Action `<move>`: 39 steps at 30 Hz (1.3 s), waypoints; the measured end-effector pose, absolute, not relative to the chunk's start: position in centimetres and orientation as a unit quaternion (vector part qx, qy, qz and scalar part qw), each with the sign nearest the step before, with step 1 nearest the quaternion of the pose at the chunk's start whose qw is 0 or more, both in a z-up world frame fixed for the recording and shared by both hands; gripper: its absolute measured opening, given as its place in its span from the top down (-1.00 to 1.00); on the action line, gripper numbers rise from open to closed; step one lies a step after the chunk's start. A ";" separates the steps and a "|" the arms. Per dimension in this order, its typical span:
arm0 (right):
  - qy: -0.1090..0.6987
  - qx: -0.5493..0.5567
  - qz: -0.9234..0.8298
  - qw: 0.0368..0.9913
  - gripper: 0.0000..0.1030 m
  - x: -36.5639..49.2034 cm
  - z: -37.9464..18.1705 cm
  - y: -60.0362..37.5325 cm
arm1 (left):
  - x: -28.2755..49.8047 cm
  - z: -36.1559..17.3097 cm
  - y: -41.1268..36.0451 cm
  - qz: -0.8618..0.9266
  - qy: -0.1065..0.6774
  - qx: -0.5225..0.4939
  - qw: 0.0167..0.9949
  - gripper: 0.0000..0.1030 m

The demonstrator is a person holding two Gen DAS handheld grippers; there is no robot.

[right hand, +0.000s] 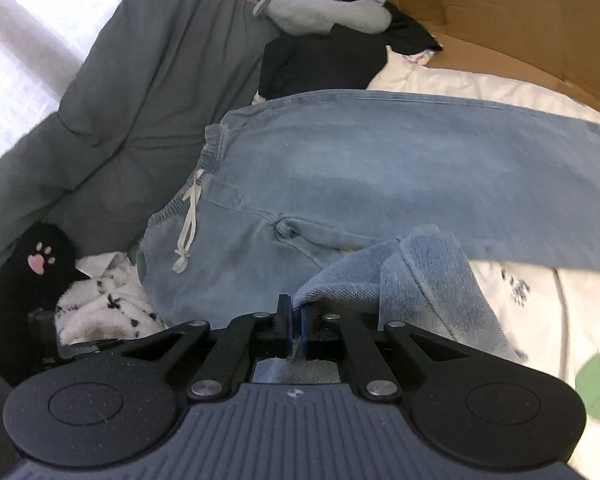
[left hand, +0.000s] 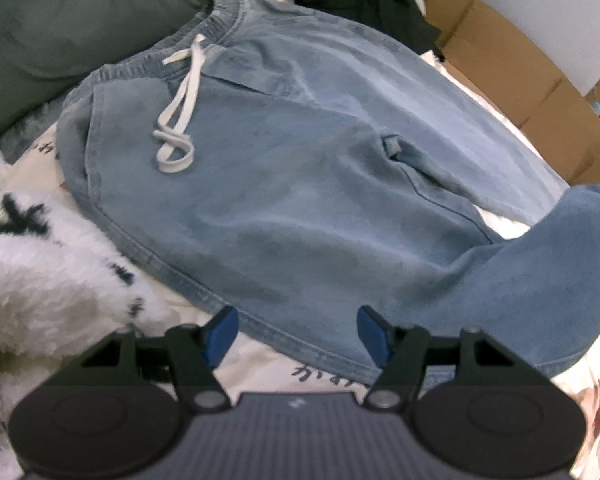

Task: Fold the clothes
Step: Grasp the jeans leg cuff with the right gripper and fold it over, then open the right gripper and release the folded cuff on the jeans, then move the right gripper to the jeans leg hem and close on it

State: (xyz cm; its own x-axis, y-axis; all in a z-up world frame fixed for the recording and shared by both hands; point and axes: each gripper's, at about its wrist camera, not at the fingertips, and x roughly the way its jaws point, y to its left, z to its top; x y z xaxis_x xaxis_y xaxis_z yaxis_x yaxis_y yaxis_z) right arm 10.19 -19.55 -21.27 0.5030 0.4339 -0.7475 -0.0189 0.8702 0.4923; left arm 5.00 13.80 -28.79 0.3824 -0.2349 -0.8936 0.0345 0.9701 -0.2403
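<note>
Right wrist view: right claw (right hand: 294, 322) pinches a raised leg of the jeans (right hand: 340, 176); left claw (left hand: 296, 332) gapes beside their hem.

Trousers (left hand: 300, 168): spread flat on the bed (right hand: 480, 88), waistband toward the quilt (right hand: 140, 92) behind; drawstring (left hand: 178, 120) lying on the front. One leg end (right hand: 420, 280) lifted, pinched in the right hand-held gripper (right hand: 295, 320). Left hand-held gripper (left hand: 296, 332): above the near trouser edge, apart from it. Fleece item (left hand: 40, 280): left of trousers. Dark clothes (right hand: 320, 64): behind trousers. Cardboard boxes (left hand: 520, 80): beyond the bed's far side.
</note>
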 end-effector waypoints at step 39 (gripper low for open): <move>0.460 0.208 0.040 0.862 0.18 15.7 -25.3 -25.8 | 6.1 -30.0 8.2 -0.101 0.569 -0.047 0.815 -0.45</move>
